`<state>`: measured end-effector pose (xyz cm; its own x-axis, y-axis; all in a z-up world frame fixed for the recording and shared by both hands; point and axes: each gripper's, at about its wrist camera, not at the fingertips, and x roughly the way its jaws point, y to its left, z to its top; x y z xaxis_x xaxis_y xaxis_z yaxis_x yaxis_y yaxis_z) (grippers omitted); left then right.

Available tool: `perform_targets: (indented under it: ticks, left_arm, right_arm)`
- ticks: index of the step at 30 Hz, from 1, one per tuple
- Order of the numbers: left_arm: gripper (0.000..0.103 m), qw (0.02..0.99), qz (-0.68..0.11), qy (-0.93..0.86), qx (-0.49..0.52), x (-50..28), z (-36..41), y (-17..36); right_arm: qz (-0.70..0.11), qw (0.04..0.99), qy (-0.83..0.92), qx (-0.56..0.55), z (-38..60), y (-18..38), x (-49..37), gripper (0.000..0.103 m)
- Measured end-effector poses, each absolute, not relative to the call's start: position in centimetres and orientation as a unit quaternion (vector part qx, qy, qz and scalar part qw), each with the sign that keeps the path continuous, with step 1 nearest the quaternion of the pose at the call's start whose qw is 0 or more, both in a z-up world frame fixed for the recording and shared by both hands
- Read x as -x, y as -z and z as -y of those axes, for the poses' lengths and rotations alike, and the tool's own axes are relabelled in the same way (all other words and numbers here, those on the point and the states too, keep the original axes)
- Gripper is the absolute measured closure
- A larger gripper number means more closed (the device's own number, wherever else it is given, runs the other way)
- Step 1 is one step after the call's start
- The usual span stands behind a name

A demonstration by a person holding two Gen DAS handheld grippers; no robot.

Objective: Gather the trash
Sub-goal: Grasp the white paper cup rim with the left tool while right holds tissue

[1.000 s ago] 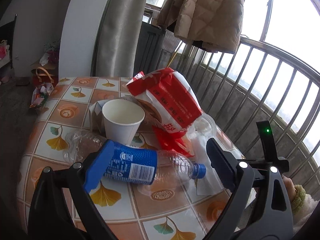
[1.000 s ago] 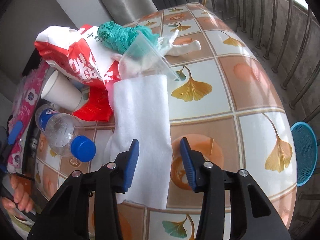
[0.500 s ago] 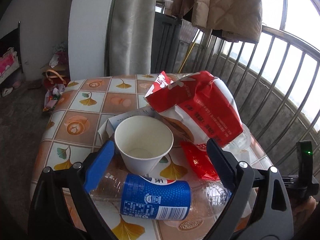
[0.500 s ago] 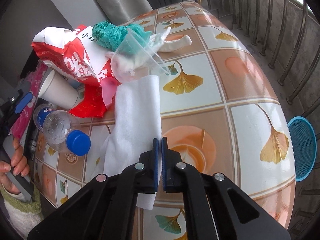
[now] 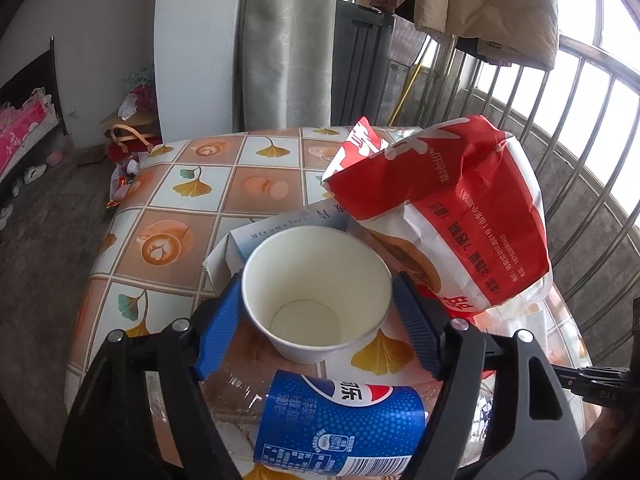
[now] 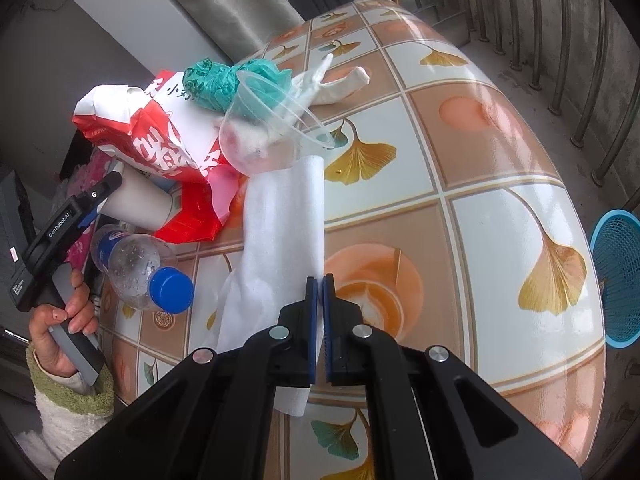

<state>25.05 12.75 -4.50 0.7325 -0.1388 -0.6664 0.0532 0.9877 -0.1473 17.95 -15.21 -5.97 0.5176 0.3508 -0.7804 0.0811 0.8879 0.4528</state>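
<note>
Paper cup (image 5: pixel 316 296), mid-frame between the closing left tool (image 5: pixel 320 320), may crumple or tip, while the right tool (image 6: pixel 319 320), clamped on tissue (image 6: pixel 280 232), may tear it.

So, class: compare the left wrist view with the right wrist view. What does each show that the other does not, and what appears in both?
Only the left wrist view: the left gripper closing around the paper cup, the hanging jacket and the flattened carton.

Only the right wrist view: the right gripper shut on the white tissue, the clear plastic cup, the green bag and the blue basket.

Both: the red-and-white bag, the blue-labelled bottle, the tiled table.
</note>
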Motion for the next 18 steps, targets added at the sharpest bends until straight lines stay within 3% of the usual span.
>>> perform_targets:
  ticks: [18]
  left_arm:
    - [0.038, 0.948, -0.298, 0.071, 0.088, -21.3, -13.3, 0.6]
  right_arm:
    - [-0.434, 0.848, -0.122, -0.279, 17.0, 3.0, -16.8, 0.101]
